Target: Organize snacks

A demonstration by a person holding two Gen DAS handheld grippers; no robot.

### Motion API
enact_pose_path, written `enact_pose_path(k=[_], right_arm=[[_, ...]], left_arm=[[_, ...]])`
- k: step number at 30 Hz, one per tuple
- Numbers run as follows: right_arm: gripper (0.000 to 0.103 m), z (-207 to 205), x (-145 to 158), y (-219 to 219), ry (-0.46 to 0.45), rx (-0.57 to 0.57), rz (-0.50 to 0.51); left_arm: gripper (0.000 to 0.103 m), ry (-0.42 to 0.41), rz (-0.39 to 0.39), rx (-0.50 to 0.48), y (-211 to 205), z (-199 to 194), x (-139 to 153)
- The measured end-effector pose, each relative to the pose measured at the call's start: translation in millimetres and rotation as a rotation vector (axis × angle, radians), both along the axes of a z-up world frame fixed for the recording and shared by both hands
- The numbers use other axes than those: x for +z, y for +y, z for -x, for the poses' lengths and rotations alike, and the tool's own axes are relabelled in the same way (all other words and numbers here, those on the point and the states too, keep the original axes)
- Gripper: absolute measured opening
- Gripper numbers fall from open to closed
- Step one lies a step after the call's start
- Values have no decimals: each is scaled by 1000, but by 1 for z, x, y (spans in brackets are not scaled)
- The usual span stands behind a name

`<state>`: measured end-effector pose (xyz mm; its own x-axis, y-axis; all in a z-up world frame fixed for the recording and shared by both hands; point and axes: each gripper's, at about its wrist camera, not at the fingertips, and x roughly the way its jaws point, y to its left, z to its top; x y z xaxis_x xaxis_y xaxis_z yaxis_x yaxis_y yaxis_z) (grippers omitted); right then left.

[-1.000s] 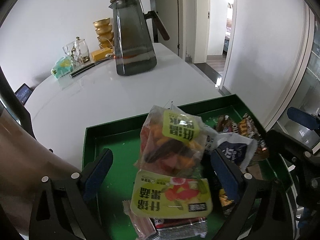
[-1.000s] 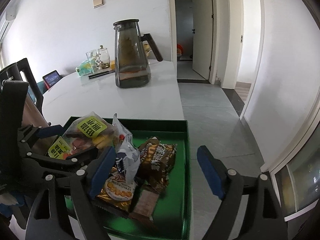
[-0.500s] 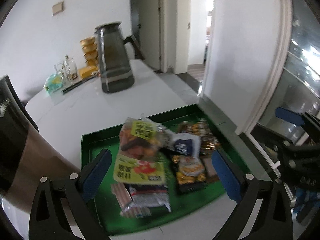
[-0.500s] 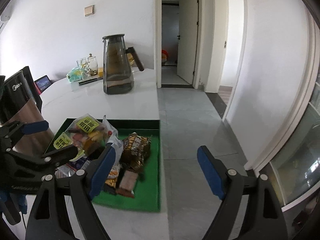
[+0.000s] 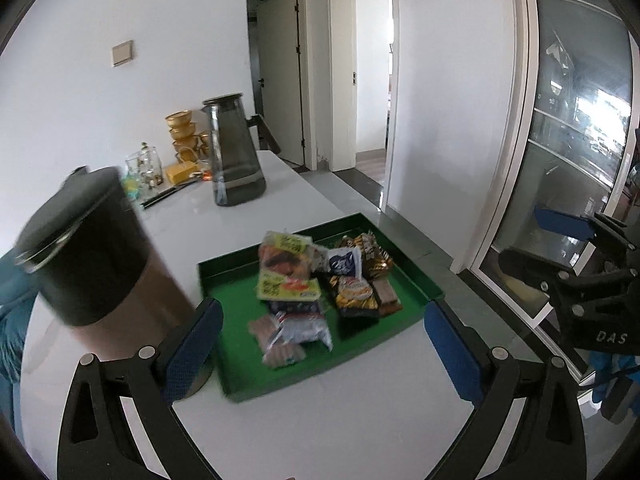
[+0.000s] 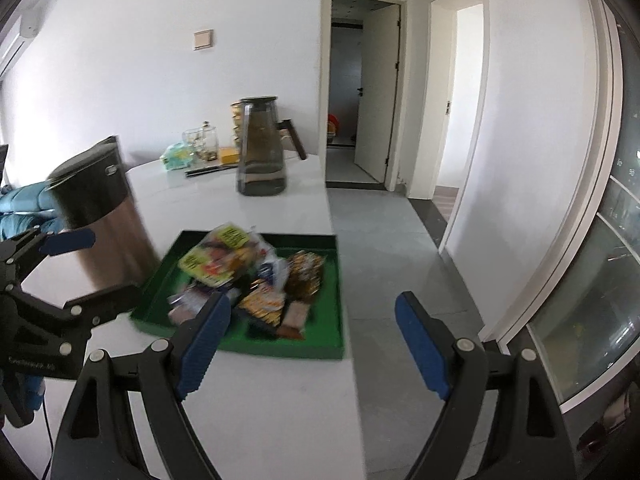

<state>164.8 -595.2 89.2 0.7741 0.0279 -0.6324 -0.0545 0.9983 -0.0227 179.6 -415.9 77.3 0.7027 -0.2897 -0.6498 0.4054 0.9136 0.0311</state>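
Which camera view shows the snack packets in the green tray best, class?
The left wrist view: the snack packets lie unblocked in the green tray between the open fingers. In the right wrist view the snack packets are blurrier, and a finger covers the near ones.

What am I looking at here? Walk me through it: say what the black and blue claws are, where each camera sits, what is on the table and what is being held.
No robot is involved: a person carries a hand-held gripper in each hand, each with a fisheye camera looking along its two blue-padded fingers. The left hand-held gripper frames one view; the right hand-held gripper frames the other. Both are open and hold nothing.

On the white table sits a green tray piled with snack packets. Beside the tray stands a tall metal bin with a dark lid. Further back is a smoky glass pitcher, with jars and gold bowls behind it.
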Motion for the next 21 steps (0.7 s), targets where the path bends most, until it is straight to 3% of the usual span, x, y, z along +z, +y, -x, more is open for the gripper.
enact_pose_path(k=[5, 9, 21], right_arm=[[103, 27, 4, 35, 24, 34, -4], [103, 46, 4, 65, 39, 59, -18], [103, 75, -2, 126, 58, 72, -74]], left_arm=[[99, 26, -17, 37, 31, 24, -1], [99, -3, -37, 63, 59, 48, 2], [99, 33, 15, 130, 136, 74, 4]])
